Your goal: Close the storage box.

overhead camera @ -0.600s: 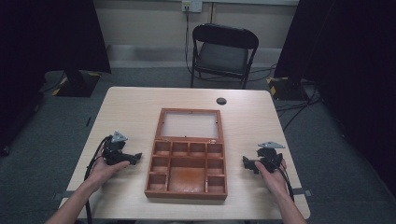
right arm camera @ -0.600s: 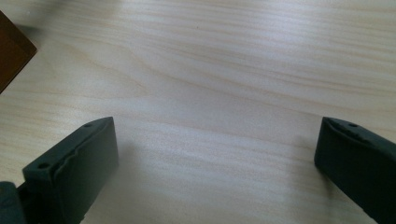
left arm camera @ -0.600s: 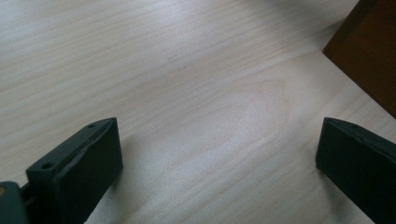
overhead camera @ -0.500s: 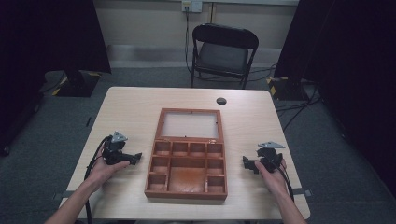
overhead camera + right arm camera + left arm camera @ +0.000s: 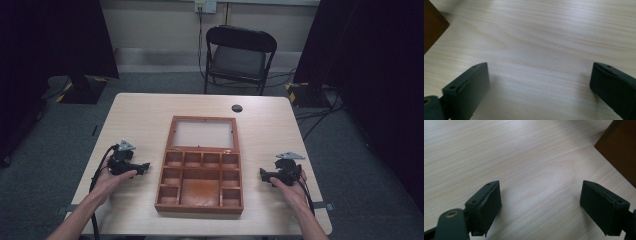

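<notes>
Wooden box (image 5: 200, 167) dead centre on tabletop (image 5: 140, 120), lid flipped open toward 12. Left gripper (image 5: 141, 167) at its 9, right gripper (image 5: 263, 174) at 3, fingers spread wide, holding nothing, probably flanking box so both sides stay reachable.

Black folding chair (image 5: 241, 56) beyond the table, grey carpet (image 5: 165, 82) (dark curtains (image 5: 55, 35) flanking).

Open compartmented wooden box (image 5: 201, 170) mid-table, lid flat
</notes>
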The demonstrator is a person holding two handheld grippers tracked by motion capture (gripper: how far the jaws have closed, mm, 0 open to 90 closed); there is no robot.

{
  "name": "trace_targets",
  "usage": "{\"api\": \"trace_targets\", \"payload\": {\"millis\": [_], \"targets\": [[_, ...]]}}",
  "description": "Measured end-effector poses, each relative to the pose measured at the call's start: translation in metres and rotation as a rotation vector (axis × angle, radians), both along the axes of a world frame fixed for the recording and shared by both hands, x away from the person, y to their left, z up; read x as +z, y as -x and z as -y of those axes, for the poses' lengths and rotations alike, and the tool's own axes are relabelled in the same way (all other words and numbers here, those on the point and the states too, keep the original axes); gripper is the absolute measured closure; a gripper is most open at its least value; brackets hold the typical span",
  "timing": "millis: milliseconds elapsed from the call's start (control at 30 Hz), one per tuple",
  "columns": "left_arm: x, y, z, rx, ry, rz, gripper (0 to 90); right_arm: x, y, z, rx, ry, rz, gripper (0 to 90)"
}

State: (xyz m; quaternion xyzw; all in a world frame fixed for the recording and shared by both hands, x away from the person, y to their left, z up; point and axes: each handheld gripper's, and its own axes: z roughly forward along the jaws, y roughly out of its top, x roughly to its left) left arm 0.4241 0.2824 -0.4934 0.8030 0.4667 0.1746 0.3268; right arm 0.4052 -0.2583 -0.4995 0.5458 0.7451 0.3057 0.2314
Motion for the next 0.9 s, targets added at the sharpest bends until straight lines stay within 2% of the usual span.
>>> {"api": "trace_targets", "payload": {"millis": [100, 200, 233, 267, 300, 367, 467, 533, 567, 667, 700, 767, 800, 833, 900], "targets": [[0.004, 0.000, 0.000, -0.011, 0.012, 0.004, 17.5, 0.003, 0.000, -0.001, -0.006, -0.007, 0.008, 14.8], [0.010, 0.002, 0.000, -0.006, 0.047, 0.028, 18.7, 0.004, 0.000, -0.002, -0.010, 0.005, -0.001, 14.1], [0.010, 0.002, 0.000, -0.006, 0.047, 0.028, 19.2, 0.004, 0.000, -0.002, -0.010, 0.005, -0.001, 14.1], [0.013, 0.003, -0.001, 0.008, 0.071, 0.031, 19.9, 0.007, 0.001, -0.003, -0.004, 0.005, -0.008, 14.4], [0.015, 0.003, -0.001, 0.008, 0.076, 0.024, 20.3, 0.008, 0.001, -0.003, -0.003, 0.002, -0.005, 14.4], [0.016, 0.003, -0.001, 0.008, 0.078, 0.019, 20.5, 0.009, 0.001, -0.004, -0.007, -0.006, -0.005, 14.5], [0.020, 0.004, 0.001, 0.014, 0.082, 0.032, 21.7, 0.016, 0.001, -0.004, 0.016, -0.024, 0.015, 14.7], [0.022, 0.004, 0.002, 0.012, 0.077, 0.031, 22.5, 0.020, 0.000, -0.005, 0.029, -0.051, 0.023, 14.9], [0.024, 0.002, 0.003, -0.002, 0.060, 0.019, 22.5, 0.020, 0.000, -0.005, 0.029, -0.051, 0.023, 14.9], [0.033, 0.000, 0.007, 0.010, 0.082, 0.061, 22.9, 0.028, 0.000, -0.010, 0.062, -0.082, 0.026, 16.3], [0.033, 0.000, 0.007, 0.010, 0.082, 0.061, 23.6, 0.031, -0.001, -0.011, 0.075, -0.092, 0.024, 16.8], [0.034, -0.001, 0.010, -0.019, 0.071, 0.044, 23.7, 0.037, -0.002, -0.015, 0.094, -0.109, 0.020, 17.8], [0.035, -0.002, 0.011, -0.031, 0.050, 0.030, 23.6, 0.040, -0.004, -0.017, 0.099, -0.123, 0.019, 20.5], [0.037, -0.003, 0.013, -0.035, 0.043, 0.036, 23.4, 0.043, -0.006, -0.018, 0.110, -0.132, 0.025, 22.7], [0.041, -0.005, 0.015, -0.038, 0.062, 0.049, 23.2, 0.047, -0.011, -0.023, 0.119, -0.124, 0.041, 22.5]]}}
